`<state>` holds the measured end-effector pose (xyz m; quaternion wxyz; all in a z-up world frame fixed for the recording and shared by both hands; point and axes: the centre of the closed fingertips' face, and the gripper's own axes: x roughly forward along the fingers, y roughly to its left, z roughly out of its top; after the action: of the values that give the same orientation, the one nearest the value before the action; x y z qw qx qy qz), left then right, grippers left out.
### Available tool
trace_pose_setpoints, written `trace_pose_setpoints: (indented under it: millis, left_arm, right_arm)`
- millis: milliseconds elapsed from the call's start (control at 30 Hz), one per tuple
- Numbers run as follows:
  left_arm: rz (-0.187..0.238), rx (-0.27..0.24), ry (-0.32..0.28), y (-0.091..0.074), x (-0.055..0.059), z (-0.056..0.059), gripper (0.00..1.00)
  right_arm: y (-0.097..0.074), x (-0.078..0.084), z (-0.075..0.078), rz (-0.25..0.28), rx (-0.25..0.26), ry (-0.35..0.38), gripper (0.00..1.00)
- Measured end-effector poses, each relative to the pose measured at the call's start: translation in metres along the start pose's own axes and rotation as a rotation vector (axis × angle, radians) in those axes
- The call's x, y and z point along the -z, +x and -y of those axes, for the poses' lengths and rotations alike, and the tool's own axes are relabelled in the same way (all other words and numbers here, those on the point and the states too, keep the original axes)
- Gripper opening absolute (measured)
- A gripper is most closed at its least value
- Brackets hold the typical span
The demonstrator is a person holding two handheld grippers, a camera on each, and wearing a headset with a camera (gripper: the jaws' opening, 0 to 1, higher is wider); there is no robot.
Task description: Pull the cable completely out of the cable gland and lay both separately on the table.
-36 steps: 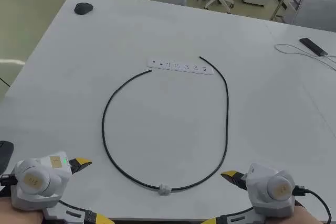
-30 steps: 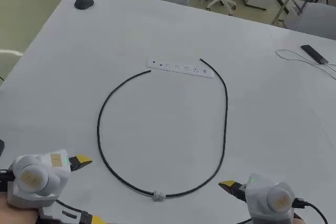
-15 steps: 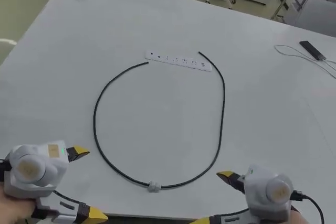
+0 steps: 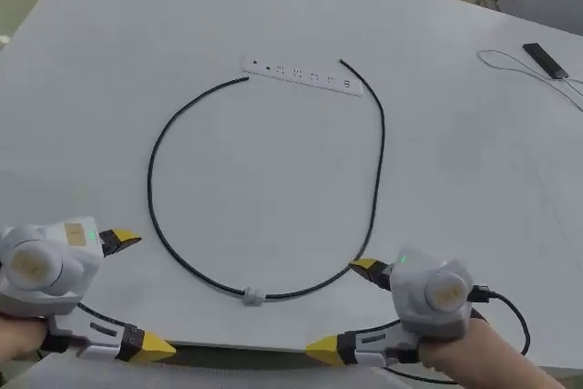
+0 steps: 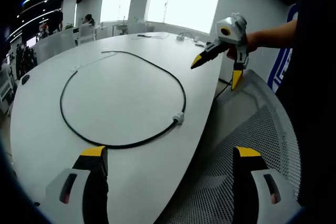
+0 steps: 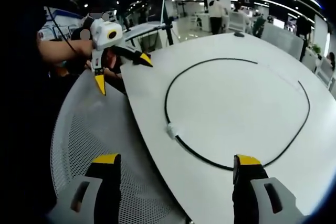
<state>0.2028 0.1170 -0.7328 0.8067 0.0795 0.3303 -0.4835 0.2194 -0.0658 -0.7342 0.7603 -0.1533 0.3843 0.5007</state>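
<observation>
The cable [image 4: 149,190] is lying in a wide, nearly closed loop on the white table [image 4: 273,179], with both ends resting near a white power strip [image 4: 301,75] at the far side. The cable gland [image 4: 253,296] is sitting threaded on the cable at the loop's near edge, close to the table's edge. The left gripper [image 4: 138,293] is hovering left of the gland, jaws spread and holding nothing. The right gripper [image 4: 340,308] is hovering right of it, likewise spread and empty, one jaw tip near the cable
</observation>
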Motion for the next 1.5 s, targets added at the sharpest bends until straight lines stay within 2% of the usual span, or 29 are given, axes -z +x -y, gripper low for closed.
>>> trace_pose_setpoints:
  millis: [167,300,467,567,867,967,1067,1267,1500]
  left_arm:
    - [0.003,0.0,0.001,0.003,-0.002,0.002,0.98]
    - [0.004,-0.003,0.0,0.002,-0.002,0.002,0.98]
    - [0.002,-0.006,-0.003,0.0,0.0,0.001,0.98]
    - [0.001,-0.008,-0.008,0.0,0.002,0.001,0.98]
    - [-0.028,0.01,-0.007,0.001,0.015,0.005,0.96]
    - [-0.031,0.016,-0.002,0.001,0.016,0.006,0.95]
    - [-0.026,0.018,-0.004,0.001,0.015,0.006,0.94]
    - [-0.019,0.012,-0.013,0.0,0.016,-0.001,0.93]
    - [-0.019,0.006,-0.024,-0.002,0.02,-0.004,0.92]
  right_arm:
    - [0.012,-0.014,-0.001,-0.009,-0.014,-0.064,0.79]
    - [0.025,-0.019,-0.004,-0.026,-0.035,-0.087,0.74]
    - [0.042,-0.02,-0.003,-0.08,-0.05,-0.13,0.67]
    - [0.051,-0.022,-0.004,-0.089,-0.063,-0.137,0.65]
    - [0.075,-0.009,-0.009,-0.183,-0.106,-0.194,0.55]
    - [0.082,-0.012,-0.011,-0.176,-0.121,-0.186,0.51]
    - [0.09,-0.006,-0.012,-0.203,-0.134,-0.191,0.46]
    - [0.101,0.004,-0.008,-0.238,-0.136,-0.201,0.38]
    - [0.107,0.006,-0.01,-0.254,-0.149,-0.221,0.3]
